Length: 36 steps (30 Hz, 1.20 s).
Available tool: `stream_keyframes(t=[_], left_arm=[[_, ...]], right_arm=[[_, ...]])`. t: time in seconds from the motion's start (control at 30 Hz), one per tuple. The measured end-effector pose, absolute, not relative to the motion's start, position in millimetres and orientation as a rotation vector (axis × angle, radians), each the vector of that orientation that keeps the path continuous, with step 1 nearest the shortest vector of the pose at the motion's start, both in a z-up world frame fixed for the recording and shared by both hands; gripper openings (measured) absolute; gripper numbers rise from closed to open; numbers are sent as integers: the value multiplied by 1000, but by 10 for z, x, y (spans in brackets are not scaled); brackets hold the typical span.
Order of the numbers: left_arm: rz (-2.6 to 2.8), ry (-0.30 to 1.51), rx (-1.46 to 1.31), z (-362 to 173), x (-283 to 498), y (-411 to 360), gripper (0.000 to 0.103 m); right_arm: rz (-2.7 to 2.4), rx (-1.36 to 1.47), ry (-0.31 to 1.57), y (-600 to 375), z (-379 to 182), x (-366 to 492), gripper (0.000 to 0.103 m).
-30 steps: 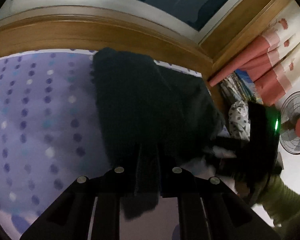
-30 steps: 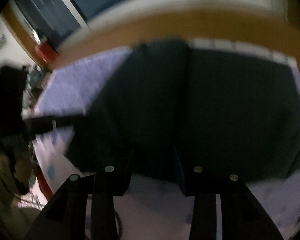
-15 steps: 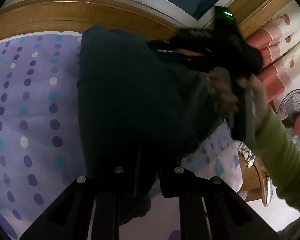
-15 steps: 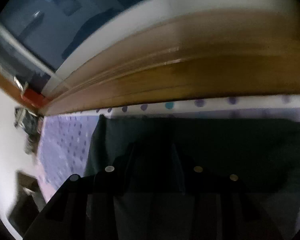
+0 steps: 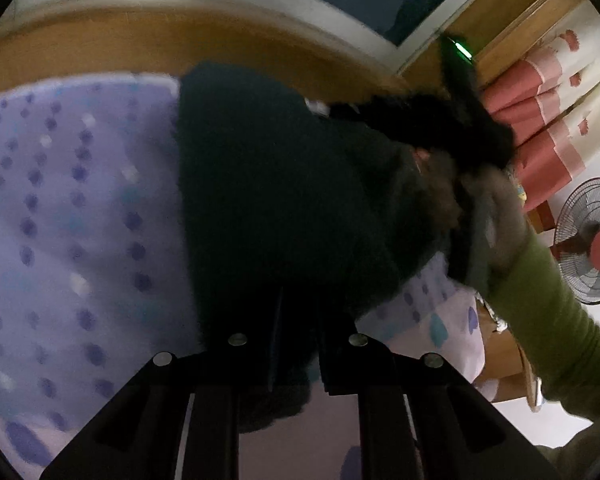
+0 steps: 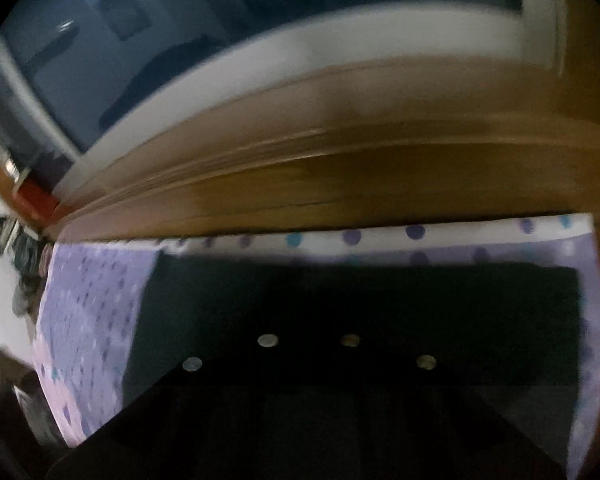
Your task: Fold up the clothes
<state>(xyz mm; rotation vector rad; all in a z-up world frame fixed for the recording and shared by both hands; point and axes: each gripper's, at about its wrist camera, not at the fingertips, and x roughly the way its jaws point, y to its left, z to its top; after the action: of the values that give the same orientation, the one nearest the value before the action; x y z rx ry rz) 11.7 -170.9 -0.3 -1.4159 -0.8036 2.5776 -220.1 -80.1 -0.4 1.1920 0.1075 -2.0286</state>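
Where dark garment (image 6: pixel 360 300) swallows right gripper (image 6: pixel 308 344), closing fingers indistinct, frame blurred

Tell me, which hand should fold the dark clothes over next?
Probably the right. The right gripper sits at the far edge of the dark garment, by the headboard, jaws closing, though it's too dark to see cloth between them. The left gripper only pinches the near edge.

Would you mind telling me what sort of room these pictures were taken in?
Most likely a bedroom: a dotted purple bedsheet against a wooden headboard, with curtains and a standing fan alongside.
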Motion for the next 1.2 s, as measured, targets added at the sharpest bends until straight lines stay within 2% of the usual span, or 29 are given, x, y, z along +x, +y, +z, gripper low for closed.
stream_keyframes(t=[0.03,0.1,0.17,0.4,0.6,0.7,0.8,0.93,1.03,1.13,1.2], left_arm=[[2597,-779,-1407,57,72,-1841,17],[2620,-766,-1388,96,-49,-2117,31],[2617,-808,-1375,60,-161,-2271,34],[2513,-1000,-1358,-184,-484,-2661,38],[2432,-1005,-1362,-341,-672,-2661,41],[2408,-1003,-1364,-383,-700,-2673,48],[2381,-1038,-1360,-437,-686,-2710,50],[2354,-1065,-1340,-490,-640,-2741,54],[2370,-1034,-1307,-517,-630,-2708,59],[2375,-992,-1284,-520,-683,-2640,62],[2336,-1045,-1284,-545,-724,-2648,61]], right_arm=[[-2042,1154,138,-740,58,-2056,12],[-2066,1100,204,-641,125,-1733,40],[-2072,1051,245,-571,159,-1374,54],[-2043,950,359,-744,215,-489,66],[-2023,918,574,-1207,30,72,66],[-2031,892,771,-1503,-134,277,66],[-2038,962,836,-1626,-343,306,68],[-2105,981,799,-1629,-394,265,69],[-2148,1024,731,-1586,-388,179,67],[-2215,1042,719,-1555,-376,102,45],[-2220,1057,701,-1515,-345,52,34]])
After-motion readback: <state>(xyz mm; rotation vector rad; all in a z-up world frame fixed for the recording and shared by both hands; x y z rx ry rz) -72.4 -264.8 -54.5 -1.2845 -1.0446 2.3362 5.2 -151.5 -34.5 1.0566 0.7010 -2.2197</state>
